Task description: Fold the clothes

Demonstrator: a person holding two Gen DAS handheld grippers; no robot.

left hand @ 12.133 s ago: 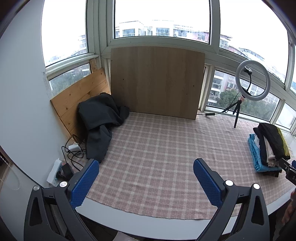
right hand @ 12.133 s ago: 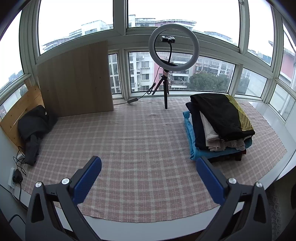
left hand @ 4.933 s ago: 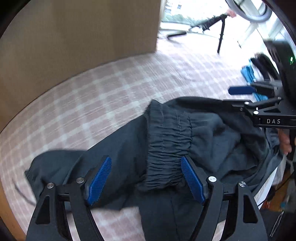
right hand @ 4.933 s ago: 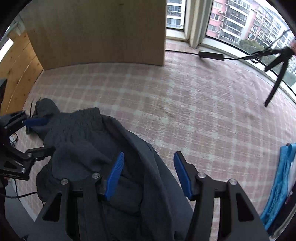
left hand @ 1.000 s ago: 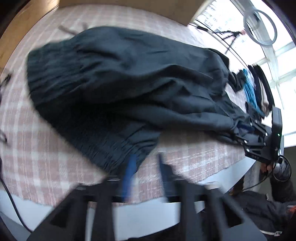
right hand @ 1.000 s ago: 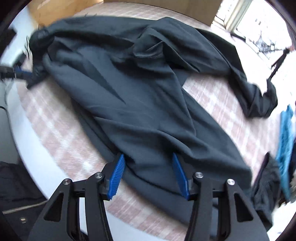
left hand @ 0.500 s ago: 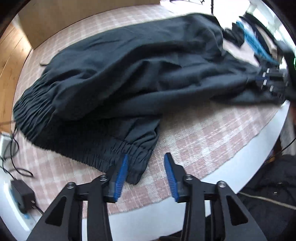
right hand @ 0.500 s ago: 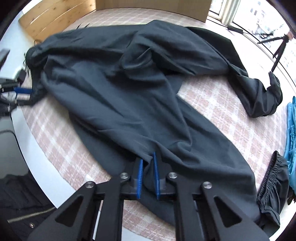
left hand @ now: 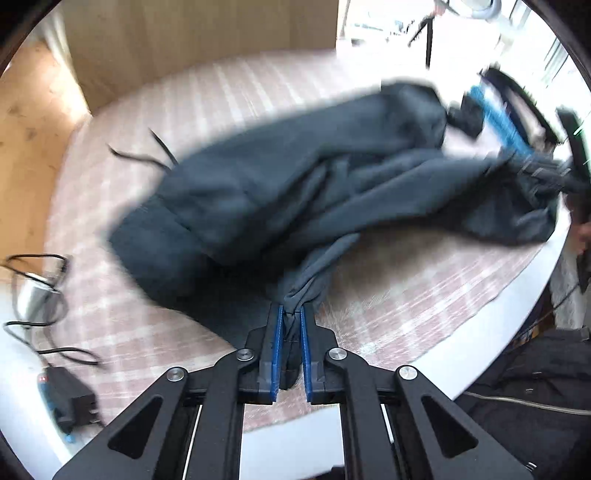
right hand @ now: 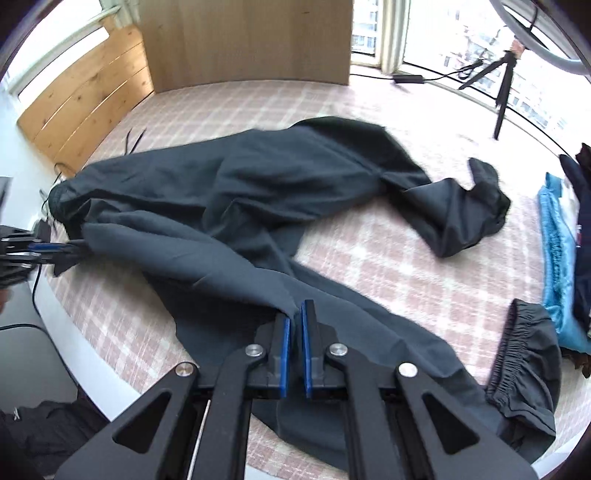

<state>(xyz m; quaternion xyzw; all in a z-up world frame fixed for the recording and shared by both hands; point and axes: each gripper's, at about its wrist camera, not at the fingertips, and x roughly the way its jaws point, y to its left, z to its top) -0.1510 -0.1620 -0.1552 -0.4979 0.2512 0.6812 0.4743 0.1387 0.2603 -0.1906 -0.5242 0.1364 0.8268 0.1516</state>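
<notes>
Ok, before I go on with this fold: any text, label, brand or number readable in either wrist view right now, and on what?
None can be read in either view.
dark trousers: no tag or print shows.
stack of folded clothes: a small mark at its edge, too small to read.
power adapter: a tiny blurred mark beside it, unreadable.
left gripper and right gripper, both clamped on the trousers: no lettering visible.

You are working in a glazed home balcony rigged for filming: bay windows (right hand: 388,33) facing apartment blocks, a plaid-clothed surface (right hand: 258,107), a ring light tripod (right hand: 502,96).
</notes>
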